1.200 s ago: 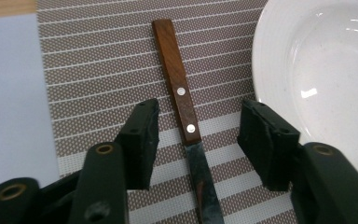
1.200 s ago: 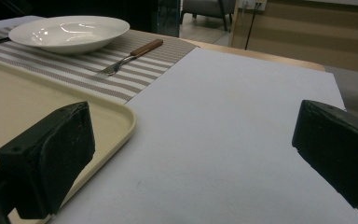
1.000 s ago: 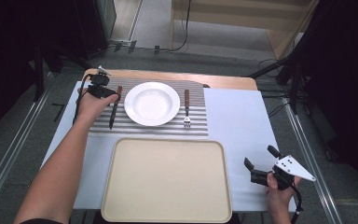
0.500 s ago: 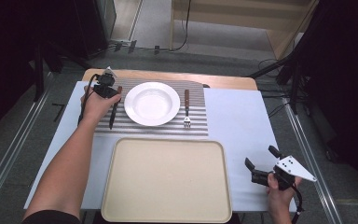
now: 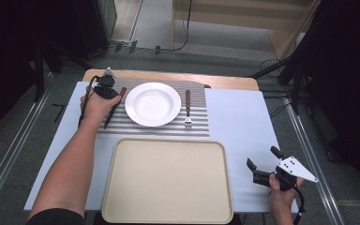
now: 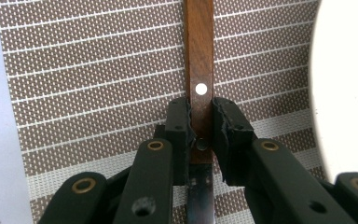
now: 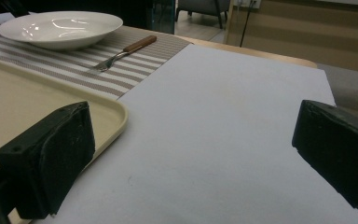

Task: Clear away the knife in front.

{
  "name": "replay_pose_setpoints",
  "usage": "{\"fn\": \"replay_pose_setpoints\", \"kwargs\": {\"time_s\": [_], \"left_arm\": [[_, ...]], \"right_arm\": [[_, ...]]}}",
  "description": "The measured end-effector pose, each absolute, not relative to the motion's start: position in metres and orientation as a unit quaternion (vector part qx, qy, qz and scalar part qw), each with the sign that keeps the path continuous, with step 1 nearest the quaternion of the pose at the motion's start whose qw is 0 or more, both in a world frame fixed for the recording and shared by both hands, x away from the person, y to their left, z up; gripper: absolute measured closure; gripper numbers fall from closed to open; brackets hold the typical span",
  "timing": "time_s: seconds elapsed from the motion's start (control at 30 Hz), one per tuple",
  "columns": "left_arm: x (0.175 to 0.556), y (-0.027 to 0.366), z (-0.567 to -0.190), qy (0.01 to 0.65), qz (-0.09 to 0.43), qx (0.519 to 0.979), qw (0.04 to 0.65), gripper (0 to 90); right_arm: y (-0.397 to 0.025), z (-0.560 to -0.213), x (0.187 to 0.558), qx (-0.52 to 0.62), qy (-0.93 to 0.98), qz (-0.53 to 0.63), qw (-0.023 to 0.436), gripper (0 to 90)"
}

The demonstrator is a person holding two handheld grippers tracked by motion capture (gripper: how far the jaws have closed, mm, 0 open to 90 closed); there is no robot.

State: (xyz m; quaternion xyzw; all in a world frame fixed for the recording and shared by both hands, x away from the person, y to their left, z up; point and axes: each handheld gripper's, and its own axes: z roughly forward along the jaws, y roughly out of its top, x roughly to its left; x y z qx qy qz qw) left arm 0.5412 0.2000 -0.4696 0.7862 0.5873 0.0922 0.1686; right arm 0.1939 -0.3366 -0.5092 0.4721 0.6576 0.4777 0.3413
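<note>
the left gripper (image 6: 200, 123) has its jaws closed on the knife (image 6: 200, 60), pinching the handle from both sides near where wood meets metal. the handle is dark reddish-brown wood, flat and straight, with a pale round rivet just beyond the jaws and a darker one between them. below the jaws the blade begins, dark and shiny steel, running out of the left gripper view at the bottom.

in the high view the knife (image 5: 114, 106) lies on the striped mat (image 5: 197, 126), just left of the white plate (image 5: 153, 103), handle end toward the far edge of the surface and blade pointing back toward the person, slightly slanted. the left gripper (image 5: 107, 89) sits over the handle end, held by the left hand (image 5: 96, 105). whether the knife is touching the mat or lifted off it cannot be told.

a fork (image 5: 187, 108) with a matching wooden handle lies on the mat right of the plate. a cream tray (image 5: 166, 180) sits on the near side of the mat.

the right gripper (image 5: 265, 164) is well apart, near the right near corner of the surface beside the tray, its jaws wide open and holding nothing.
</note>
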Motion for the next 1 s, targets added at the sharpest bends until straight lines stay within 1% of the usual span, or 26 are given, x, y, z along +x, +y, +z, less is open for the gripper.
{"fn": "replay_pose_setpoints", "kwargs": {"time_s": [0.07, 0.13, 0.43, 0.67, 0.8, 1.0], "left_arm": [[0.542, 0.191, -0.469, 0.571, 0.113, 0.802, 0.138, 75.3], [0.544, 0.188, -0.468, 0.569, 0.115, 0.805, 0.125, 75.2], [0.543, 0.193, -0.468, 0.577, 0.102, 0.798, 0.142, 76.5], [0.544, 0.193, -0.468, 0.571, 0.102, 0.802, 0.141, 76.9], [0.543, 0.198, -0.466, 0.574, 0.091, 0.799, 0.152, 76.8], [0.542, 0.205, -0.462, 0.577, 0.096, 0.797, 0.152, 76.8]], "right_arm": [[-0.337, -0.510, 0.194, 0.472, 0.658, 0.478, 0.340, 0.0], [-0.336, -0.510, 0.194, 0.473, 0.659, 0.477, 0.340, 0.0], [-0.338, -0.510, 0.193, 0.474, 0.657, 0.477, 0.340, 0.0], [-0.339, -0.510, 0.193, 0.476, 0.657, 0.477, 0.339, 0.0], [-0.340, -0.510, 0.193, 0.477, 0.656, 0.477, 0.340, 0.0], [-0.339, -0.511, 0.195, 0.476, 0.657, 0.476, 0.338, 0.0]]}}
